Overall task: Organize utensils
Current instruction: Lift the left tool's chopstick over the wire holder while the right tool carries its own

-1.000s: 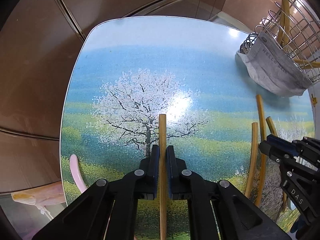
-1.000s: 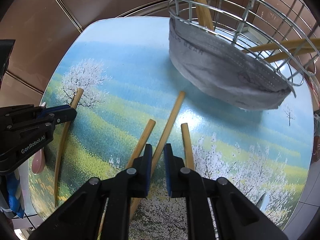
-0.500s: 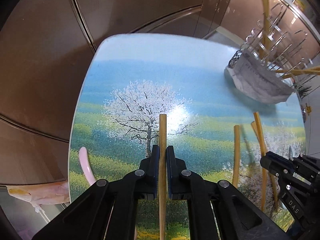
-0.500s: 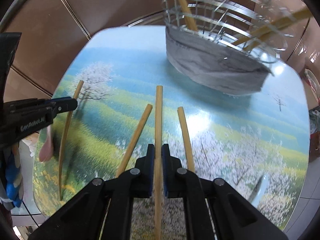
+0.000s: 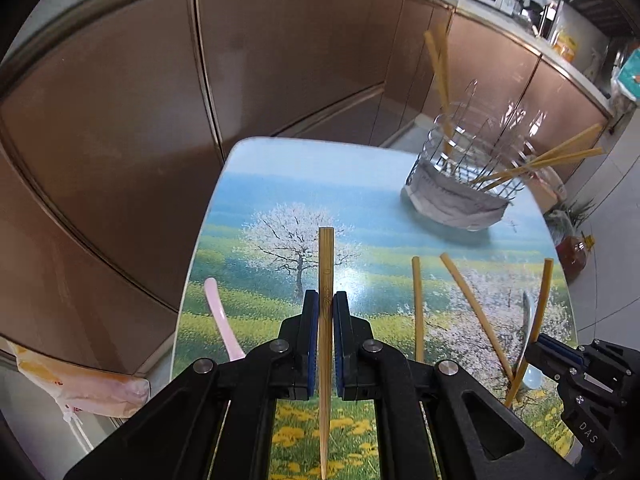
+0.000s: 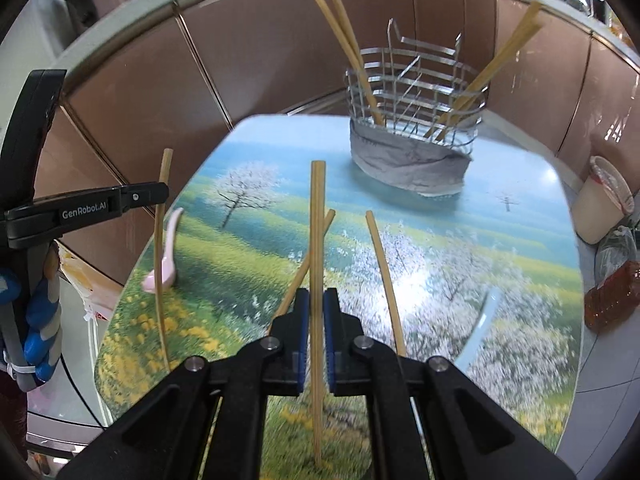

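My left gripper is shut on a bamboo chopstick, lifted above the picture-printed table. My right gripper is shut on another bamboo chopstick, also raised off the table. In the left wrist view the right gripper shows at lower right with its chopstick; in the right wrist view the left gripper shows at far left with its chopstick. A wire utensil basket, wrapped in a grey face mask, stands at the table's far side and holds several chopsticks.
Two loose chopsticks lie on the table between the grippers. A pink spoon lies near the left edge, a pale blue spoon near the right. A bin and a bottle stand on the floor at right. Brown cabinets lie behind.
Both grippers have risen and tilted up with their chopsticks; the table has dropped away and the cabinets and basket top have come into view. The right gripper's chopstick now points straight ahead.
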Demonstrator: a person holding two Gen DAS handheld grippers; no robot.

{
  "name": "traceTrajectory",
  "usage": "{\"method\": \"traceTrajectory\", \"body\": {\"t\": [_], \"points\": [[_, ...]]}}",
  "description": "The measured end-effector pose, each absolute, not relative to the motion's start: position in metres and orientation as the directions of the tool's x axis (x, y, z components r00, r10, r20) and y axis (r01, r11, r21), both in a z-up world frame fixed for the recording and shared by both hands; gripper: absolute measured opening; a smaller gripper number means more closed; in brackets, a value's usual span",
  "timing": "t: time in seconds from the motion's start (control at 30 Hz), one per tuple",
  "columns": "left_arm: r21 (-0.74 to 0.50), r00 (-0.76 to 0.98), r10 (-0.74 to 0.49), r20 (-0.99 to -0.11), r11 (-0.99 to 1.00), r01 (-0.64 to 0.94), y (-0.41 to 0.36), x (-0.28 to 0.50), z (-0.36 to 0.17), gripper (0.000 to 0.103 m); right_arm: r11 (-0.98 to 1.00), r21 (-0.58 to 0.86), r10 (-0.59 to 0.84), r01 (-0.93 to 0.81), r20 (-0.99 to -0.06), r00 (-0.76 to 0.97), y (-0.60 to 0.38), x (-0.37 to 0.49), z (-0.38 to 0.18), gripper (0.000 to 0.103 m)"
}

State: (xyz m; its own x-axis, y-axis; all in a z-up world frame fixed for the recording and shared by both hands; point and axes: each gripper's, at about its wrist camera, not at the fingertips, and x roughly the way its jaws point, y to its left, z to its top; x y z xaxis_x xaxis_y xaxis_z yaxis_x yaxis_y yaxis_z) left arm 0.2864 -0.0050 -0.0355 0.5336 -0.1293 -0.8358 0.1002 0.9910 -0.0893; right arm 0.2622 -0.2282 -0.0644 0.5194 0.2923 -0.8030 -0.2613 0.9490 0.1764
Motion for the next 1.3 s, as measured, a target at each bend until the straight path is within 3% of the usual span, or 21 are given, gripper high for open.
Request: {"method": "traceTrajectory", "body": {"t": [0.77, 1.3], "points": [[0.009, 0.833, -0.070, -0.550, 0.996, 0.089, -0.019, 0.155, 0.033, 0.006, 0.959, 0.150, 0.276, -0.238, -0.676, 0.683, -0.241, 0.170, -0.010, 0.006], [0.039, 0.863, -0.101, -0.495, 0.990, 0.138, -0.045, 0.181, 0.054, 0.006, 0.956, 0.151, 0.289, -0.250, -0.607, 0.740, -0.247, 0.198, 0.030, 0.006]]}}
